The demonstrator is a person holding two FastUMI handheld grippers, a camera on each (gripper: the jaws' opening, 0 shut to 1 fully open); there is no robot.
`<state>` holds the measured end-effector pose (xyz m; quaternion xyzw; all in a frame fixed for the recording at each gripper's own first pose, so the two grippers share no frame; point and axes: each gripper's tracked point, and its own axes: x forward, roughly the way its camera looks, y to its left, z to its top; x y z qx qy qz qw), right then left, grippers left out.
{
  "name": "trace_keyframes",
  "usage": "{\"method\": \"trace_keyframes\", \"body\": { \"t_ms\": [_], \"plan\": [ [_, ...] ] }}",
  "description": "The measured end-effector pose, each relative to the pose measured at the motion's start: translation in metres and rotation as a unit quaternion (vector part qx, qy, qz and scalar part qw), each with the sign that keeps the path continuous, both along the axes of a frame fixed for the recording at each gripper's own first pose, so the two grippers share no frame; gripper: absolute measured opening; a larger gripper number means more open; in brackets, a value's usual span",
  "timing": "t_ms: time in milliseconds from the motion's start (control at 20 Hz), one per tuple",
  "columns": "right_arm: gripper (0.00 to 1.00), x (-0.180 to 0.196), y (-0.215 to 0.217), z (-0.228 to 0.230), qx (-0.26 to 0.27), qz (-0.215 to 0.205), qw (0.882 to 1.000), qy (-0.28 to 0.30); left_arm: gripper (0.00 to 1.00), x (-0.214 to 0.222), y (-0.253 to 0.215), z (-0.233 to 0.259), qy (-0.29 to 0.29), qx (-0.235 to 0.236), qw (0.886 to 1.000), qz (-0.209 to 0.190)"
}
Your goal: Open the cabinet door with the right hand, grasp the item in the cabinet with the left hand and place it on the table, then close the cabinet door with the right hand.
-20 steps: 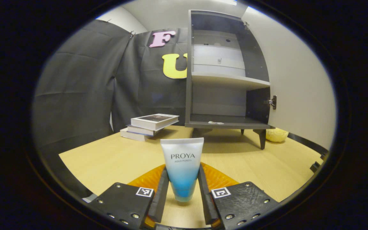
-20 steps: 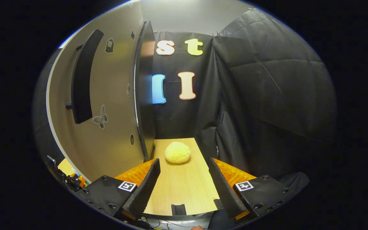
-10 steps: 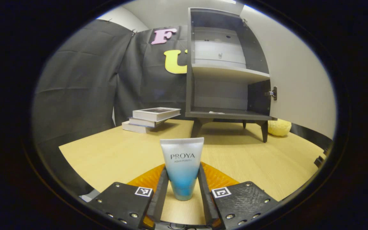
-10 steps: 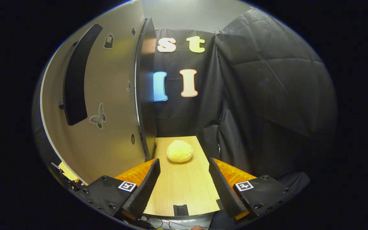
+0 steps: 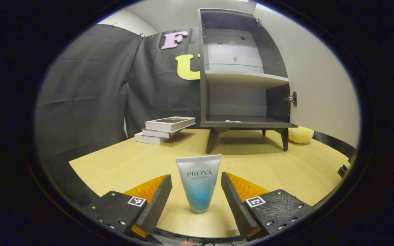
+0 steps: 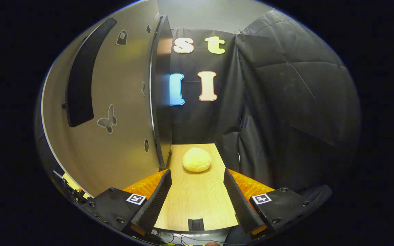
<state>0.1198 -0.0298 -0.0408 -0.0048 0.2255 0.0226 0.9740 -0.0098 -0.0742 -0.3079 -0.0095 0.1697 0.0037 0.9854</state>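
Note:
A white-to-blue cosmetic tube [image 5: 198,182] stands cap-down on the wooden table [image 5: 121,164], in the left gripper view. My left gripper [image 5: 196,184] is open, its fingers spread on either side of the tube with a gap to each. Beyond it the dark cabinet [image 5: 241,75] stands open on short legs, both shelves bare but for a small white scrap. In the right gripper view my right gripper [image 6: 197,182] is open and holds nothing. The swung-out cabinet door [image 6: 115,102], with its long dark handle [image 6: 80,75], is close on its left.
A stack of books [image 5: 164,130] lies left of the cabinet. A yellow plush lump [image 6: 197,159] rests on the table ahead of the right gripper, and the same lump [image 5: 300,134] sits by the cabinet's right leg. Black cloth walls close in on both sides.
My left gripper has opened and let go of the tube, which now stands on the table. The right gripper view has shifted slightly; the door stays open.

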Motion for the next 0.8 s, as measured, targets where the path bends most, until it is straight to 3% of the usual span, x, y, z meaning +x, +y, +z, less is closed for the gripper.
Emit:
{"method": "trace_keyframes", "body": {
  "t_ms": [300, 400, 450, 550, 700, 800],
  "plan": [
    [0.93, 0.012, 0.002, 0.038, 0.024, 0.021, 0.998, -0.048, 0.87, 0.008, 0.018, 0.119, -0.04, 0.008, 0.999, -0.001],
    [1.0, 0.015, 0.002, 0.056, 0.035, 0.025, 0.997, -0.068, 0.87, 0.014, 0.029, 0.162, -0.053, 0.009, 0.999, 0.002],
    [0.93, 0.016, 0.002, 0.066, 0.042, 0.025, 0.996, -0.08, 0.89, 0.017, 0.034, 0.179, -0.057, 0.009, 0.998, 0.004],
    [0.96, 0.018, 0.004, 0.086, 0.054, 0.026, 0.993, -0.105, 0.89, 0.024, 0.04, 0.218, -0.072, -0.002, 0.997, 0.005],
    [0.92, 0.019, 0.009, 0.108, 0.064, 0.023, 0.989, -0.129, 0.87, 0.029, 0.051, 0.265, -0.088, -0.016, 0.996, 0.003],
    [0.93, 0.017, 0.013, 0.12, 0.074, 0.017, 0.987, -0.14, 0.92, 0.031, 0.059, 0.289, -0.094, -0.014, 0.996, -0.001]
  ]
}}
